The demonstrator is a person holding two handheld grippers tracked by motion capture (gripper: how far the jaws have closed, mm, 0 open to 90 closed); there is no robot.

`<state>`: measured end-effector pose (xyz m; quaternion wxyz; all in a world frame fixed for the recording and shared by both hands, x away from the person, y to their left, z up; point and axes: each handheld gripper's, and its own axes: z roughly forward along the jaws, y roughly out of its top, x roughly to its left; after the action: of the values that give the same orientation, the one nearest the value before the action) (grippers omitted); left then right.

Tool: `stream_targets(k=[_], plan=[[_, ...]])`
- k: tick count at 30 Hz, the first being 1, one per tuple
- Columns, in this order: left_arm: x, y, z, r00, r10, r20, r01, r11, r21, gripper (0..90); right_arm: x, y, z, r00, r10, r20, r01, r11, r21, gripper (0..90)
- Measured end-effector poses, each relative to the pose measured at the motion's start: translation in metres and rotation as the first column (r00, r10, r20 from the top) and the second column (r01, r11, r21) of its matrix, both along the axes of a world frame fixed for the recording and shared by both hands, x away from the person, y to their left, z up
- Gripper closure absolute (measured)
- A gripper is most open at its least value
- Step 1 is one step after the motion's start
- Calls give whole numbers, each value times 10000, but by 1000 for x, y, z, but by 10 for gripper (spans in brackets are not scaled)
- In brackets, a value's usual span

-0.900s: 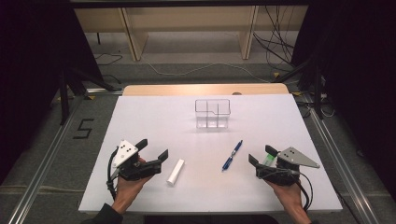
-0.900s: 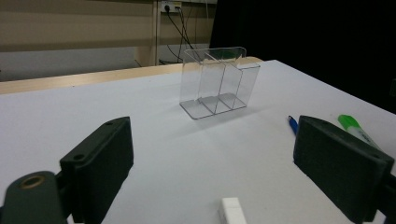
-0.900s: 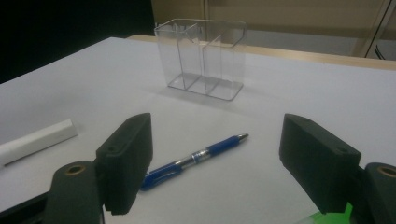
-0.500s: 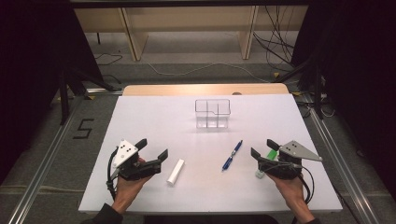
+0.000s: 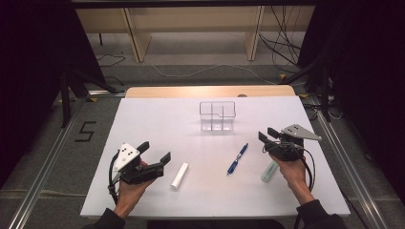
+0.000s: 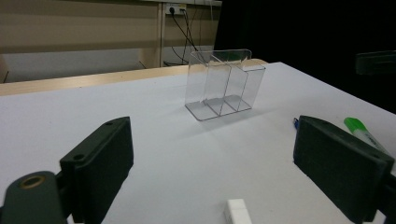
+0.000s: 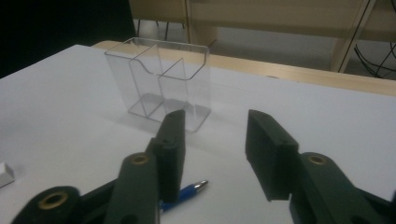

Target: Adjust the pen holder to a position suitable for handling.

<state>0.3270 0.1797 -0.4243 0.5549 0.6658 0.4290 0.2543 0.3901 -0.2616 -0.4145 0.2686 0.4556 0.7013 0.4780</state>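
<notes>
1. High view: the left gripper [image 5: 154, 155] is held low over the white table [image 5: 157, 119], near the front left corner, and its jaws are spread wide with nothing between them.
2. A white stick [image 5: 180, 175] is seen lying flat on the table just beside the left gripper, but it is not touched.
3. The right gripper [image 5: 267, 135] is held above the right side of the table, and its jaws are parted about halfway, with nothing gripped.
4. A green marker [image 5: 269, 171] is seen lying under the right hand [image 5: 291, 169], apart from the jaws.
5. A blue pen [image 5: 237, 158] is laid flat between the two grippers, nearer to the right one, and it is not touched.
6. A clear box [image 5: 218, 115] with little compartments is stood upright farther back on the table, well apart from both grippers.
7. In the left gripper view, only bare table is seen between the two black jaws, the end of the white stick [image 6: 238, 211] is seen at the bottom, and the green marker [image 6: 362, 132] is seen past the right-hand jaw.
8. In the right gripper view, the jaws are pointed toward the clear box [image 7: 159, 81], the blue pen [image 7: 187, 190] is seen on the table below them, and no thing is pressed by either jaw.
</notes>
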Motion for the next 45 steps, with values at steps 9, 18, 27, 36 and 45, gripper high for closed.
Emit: stream_targets(k=[9,18,27,36,45], plan=[[0,-1,-1,10000,-58,-30,58,10000,63,114,40,-3,-4,9990,-67,-450,73,9999,125,874],[1,0,0,10000,-72,-22,72,10000,13,114,85,9,-12,9916,-300,-1260,296,9995,-48,900],[1,-1,0,9999,-132,-11,132,9999,32,114,115,26,-21,9829,-531,-1761,480,9983,-333,900],[1,-1,0,9999,-123,-43,123,9999,59,114,135,51,-36,9735,-472,-2240,377,9982,-461,900],[1,0,0,9999,-124,-84,124,9999,38,114,140,63,-40,9703,-361,-2392,239,9983,-536,900]])
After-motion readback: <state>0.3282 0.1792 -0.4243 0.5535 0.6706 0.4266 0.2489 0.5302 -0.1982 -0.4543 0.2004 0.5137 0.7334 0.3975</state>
